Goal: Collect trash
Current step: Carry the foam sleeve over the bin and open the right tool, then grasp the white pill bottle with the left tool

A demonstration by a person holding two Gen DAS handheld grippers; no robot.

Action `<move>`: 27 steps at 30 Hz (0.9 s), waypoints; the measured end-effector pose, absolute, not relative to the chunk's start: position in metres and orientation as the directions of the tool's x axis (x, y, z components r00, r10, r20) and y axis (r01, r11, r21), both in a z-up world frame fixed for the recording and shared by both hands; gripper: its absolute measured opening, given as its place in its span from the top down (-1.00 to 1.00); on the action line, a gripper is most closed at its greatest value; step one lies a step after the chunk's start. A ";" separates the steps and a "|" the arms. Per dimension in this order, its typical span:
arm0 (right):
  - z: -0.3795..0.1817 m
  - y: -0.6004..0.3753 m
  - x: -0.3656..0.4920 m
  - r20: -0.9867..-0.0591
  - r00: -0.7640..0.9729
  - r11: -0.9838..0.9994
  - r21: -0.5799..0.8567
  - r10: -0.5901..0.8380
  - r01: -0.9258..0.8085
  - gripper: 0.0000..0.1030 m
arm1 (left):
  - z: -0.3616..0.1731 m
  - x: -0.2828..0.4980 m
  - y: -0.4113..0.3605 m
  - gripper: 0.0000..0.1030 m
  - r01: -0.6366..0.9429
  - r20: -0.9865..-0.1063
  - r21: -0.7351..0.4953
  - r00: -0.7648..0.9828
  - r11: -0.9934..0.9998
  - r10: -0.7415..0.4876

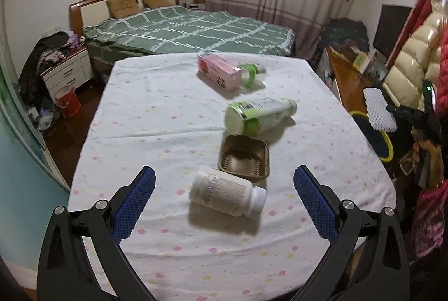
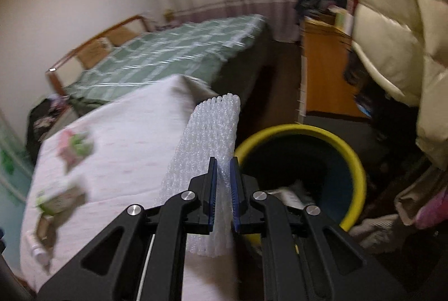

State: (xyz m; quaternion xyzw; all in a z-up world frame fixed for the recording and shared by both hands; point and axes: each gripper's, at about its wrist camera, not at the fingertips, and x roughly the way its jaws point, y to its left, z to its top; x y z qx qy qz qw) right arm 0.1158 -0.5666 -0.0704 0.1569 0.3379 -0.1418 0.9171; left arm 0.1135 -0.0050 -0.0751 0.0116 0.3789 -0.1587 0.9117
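My left gripper (image 1: 224,175) hangs open above the table (image 1: 145,116), its blue pads either side of a white bottle (image 1: 226,194) lying on its side. Beyond it sit a brown plastic tray (image 1: 243,159), a green-labelled bottle (image 1: 260,114), a pink carton (image 1: 219,71) and a small green bottle (image 1: 252,71). My right gripper (image 2: 223,163) is shut on a white foam net sleeve (image 2: 212,130), at the table's right edge beside the yellow-rimmed bin (image 2: 355,161). The same sleeve (image 1: 379,110) and bin (image 1: 387,145) show at the right of the left wrist view.
A bed (image 1: 190,29) with a green checked cover stands behind the table. A wooden desk (image 2: 322,71) and a cream puffer jacket (image 2: 392,29) crowd the right side. A nightstand (image 1: 67,74) and red bucket (image 1: 67,102) are at the left. Paper (image 2: 288,196) lies in the bin.
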 end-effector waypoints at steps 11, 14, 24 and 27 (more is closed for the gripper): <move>-0.127 -0.628 0.126 -0.734 0.626 0.830 0.157 -0.264 0.535 0.44 | -0.086 0.116 -0.037 -0.89 0.376 -0.724 -0.037 0.628 0.926 -0.284; -0.131 -0.626 0.122 -0.731 0.630 0.831 0.159 -0.264 0.533 0.40 | -0.090 0.117 -0.040 -0.90 0.394 -0.732 -0.027 0.618 0.919 -0.286; -0.124 -0.586 0.107 -0.701 0.686 0.873 0.197 -0.193 0.447 0.26 | -0.112 0.123 -0.047 -0.90 0.438 -0.772 0.059 0.590 0.897 -0.237; -0.122 -0.575 0.108 -0.701 0.693 0.884 0.202 -0.169 0.421 0.25 | -0.120 0.127 -0.049 -0.90 0.445 -0.780 0.092 0.588 0.891 -0.213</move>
